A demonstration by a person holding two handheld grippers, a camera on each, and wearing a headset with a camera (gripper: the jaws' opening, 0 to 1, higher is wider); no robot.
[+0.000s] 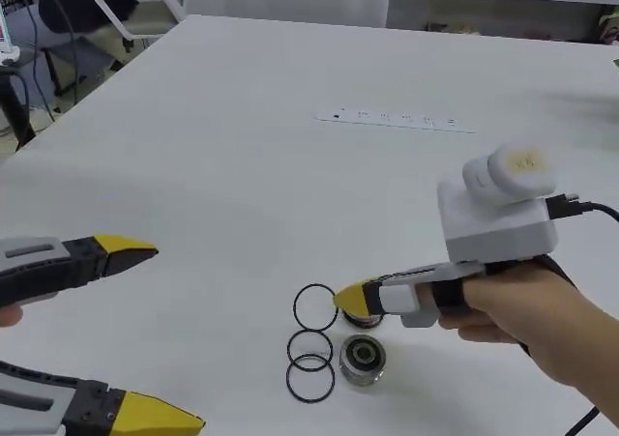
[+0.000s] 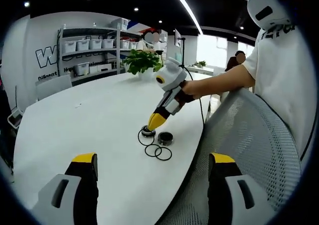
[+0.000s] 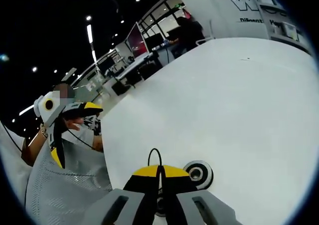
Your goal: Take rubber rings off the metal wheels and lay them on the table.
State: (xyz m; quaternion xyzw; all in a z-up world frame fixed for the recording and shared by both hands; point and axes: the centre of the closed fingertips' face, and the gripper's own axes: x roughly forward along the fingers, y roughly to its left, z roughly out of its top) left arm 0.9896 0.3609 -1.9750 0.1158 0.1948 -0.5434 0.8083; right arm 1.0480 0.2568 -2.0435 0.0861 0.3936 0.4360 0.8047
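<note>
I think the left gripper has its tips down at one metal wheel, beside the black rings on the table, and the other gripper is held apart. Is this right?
The side is wrong. The right gripper has its tips down at one metal wheel, beside the black rings on the table, and the left gripper is held apart; the left gripper view shows it.

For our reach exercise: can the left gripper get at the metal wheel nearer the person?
Probably yes: the left gripper is open, and only flat rubber rings lie between it and that wheel; the right gripper sits at the other wheel.
</note>
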